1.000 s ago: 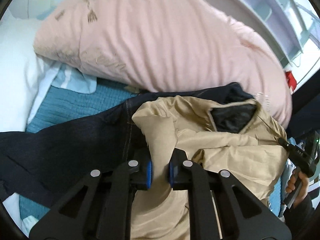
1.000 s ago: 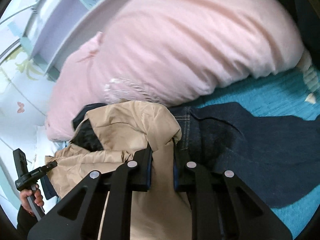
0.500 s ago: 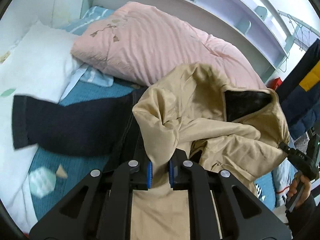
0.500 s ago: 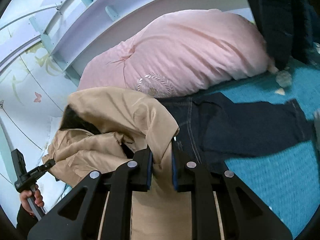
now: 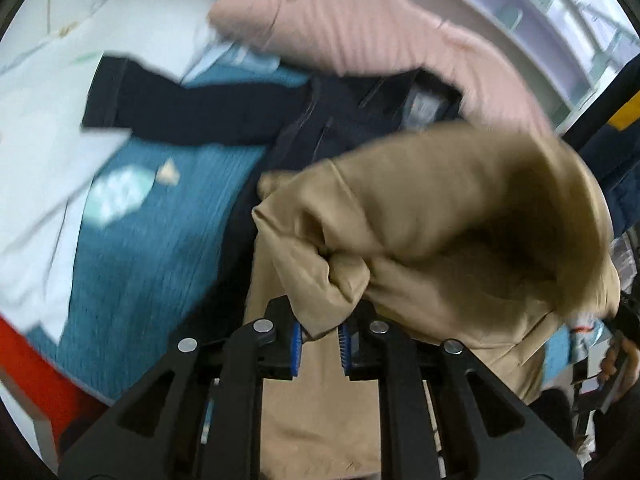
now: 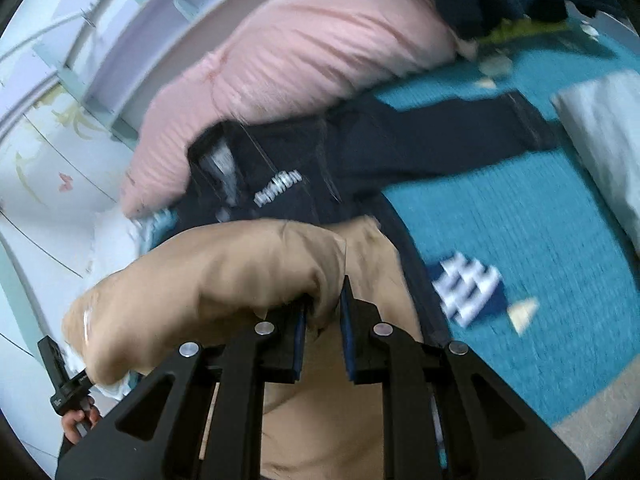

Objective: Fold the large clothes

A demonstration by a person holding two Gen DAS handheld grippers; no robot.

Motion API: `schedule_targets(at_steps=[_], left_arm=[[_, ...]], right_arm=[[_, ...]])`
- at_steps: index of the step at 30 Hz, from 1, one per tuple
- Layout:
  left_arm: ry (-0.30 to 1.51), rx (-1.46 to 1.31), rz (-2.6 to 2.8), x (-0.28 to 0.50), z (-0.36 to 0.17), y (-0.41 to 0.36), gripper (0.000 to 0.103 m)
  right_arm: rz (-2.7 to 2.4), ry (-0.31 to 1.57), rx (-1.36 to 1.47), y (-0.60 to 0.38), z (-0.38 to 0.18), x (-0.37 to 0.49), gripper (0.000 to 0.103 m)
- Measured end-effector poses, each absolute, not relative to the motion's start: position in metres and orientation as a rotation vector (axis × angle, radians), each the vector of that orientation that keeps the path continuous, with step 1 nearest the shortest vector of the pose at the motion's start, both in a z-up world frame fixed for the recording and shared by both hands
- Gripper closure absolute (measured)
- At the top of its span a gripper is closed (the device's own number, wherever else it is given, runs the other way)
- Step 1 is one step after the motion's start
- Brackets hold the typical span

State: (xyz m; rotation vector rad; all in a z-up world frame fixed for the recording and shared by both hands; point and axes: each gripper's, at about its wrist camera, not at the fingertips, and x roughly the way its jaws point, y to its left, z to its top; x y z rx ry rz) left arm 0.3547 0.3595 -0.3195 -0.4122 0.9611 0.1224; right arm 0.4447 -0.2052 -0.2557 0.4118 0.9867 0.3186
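A tan jacket (image 5: pixel 432 216) hangs lifted between my two grippers, above the bed. My left gripper (image 5: pixel 319 345) is shut on a bunched edge of it. My right gripper (image 6: pixel 323 333) is shut on another edge of the same jacket (image 6: pixel 224 280), which billows to the left. The lower part of the jacket drops out of view below both grippers. The frames are motion-blurred.
Dark navy clothes (image 5: pixel 224 112) (image 6: pixel 360 152) lie spread on the teal bedspread (image 5: pixel 152 248) (image 6: pixel 520 220). A pink duvet (image 5: pixel 360 24) (image 6: pixel 312 56) is heaped behind them. White pillows (image 5: pixel 48 104) (image 6: pixel 600 128) lie at the sides. A shelf headboard (image 6: pixel 120 20) runs behind.
Both grippers have lifted the tan jacket higher and pulled it back off the dark clothes, uncovering the navy garment with its label. The jacket has billowed out.
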Motion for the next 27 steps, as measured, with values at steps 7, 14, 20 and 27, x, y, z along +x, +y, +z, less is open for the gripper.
schedule_targets(at_steps=[7,14,20,27], left_arm=[[1.018,-0.411,0.155,0.332,-0.335,0.357,0.069],[1.016,-0.352,0.212,0.304,-0.308,0.359,0.054],[0.849,-0.246,0.325,0.281,-0.245,0.354,0.046],[0.819,-0.27,0.098,0.327,-0.234,0.307,0.039]], right_arm=[[0.244,1.138,0.383,-0.219,-0.297,0.416,0.086],[0.206,1.191,0.371,-0.233,-0.293,0.395,0.086],[0.193,1.078,0.24,-0.231,-0.234,0.381,0.085],[0.35,1.073,0.265,-0.174,-0.224,0.409,0.081]])
